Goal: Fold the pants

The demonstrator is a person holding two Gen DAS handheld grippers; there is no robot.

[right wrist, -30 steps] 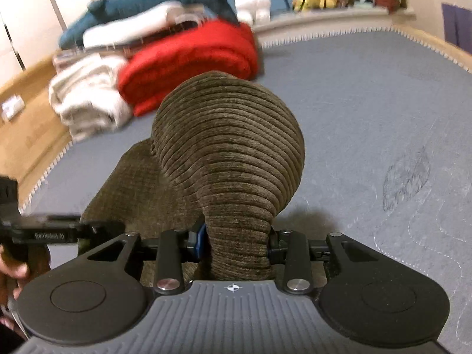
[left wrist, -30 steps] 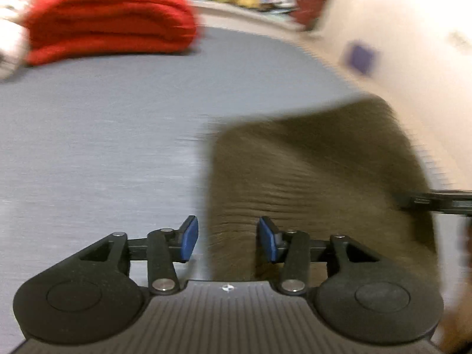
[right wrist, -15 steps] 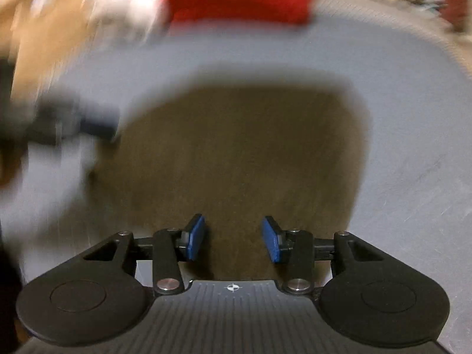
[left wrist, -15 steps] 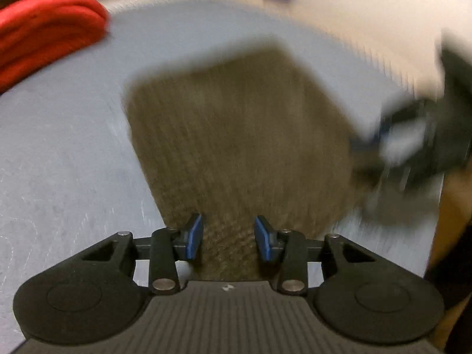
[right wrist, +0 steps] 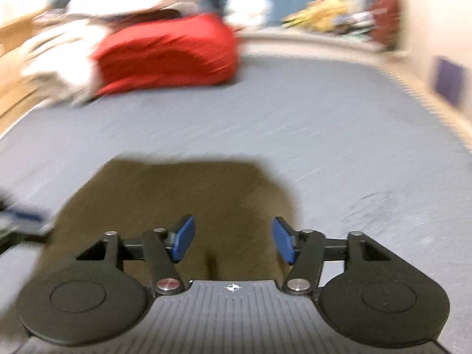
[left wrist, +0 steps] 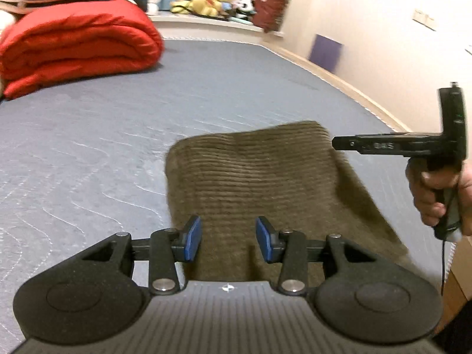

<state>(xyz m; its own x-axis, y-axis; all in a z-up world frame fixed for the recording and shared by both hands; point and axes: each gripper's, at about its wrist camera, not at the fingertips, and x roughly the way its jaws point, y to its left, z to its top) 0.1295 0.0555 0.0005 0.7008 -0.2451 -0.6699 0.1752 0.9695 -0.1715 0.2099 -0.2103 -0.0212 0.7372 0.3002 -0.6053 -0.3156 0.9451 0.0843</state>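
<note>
Left wrist view: pants (left wrist: 253, 177) just beyond parted left gripper (left wrist: 228, 243).

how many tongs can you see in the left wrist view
2. The left tongs sit at the bottom of the frame, open over the near end of the brown pants. The right tongs come in from the right edge, above the pants' far corner.

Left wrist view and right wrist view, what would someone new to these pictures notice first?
Most likely the folded brown corduroy pants, lying flat on the grey-blue mattress just ahead of the open left gripper. Next, the bright red rolled quilt at the far end of the bed, with stuffed toys on the ledge behind it. The right gripper is open too, above the pants.
</note>
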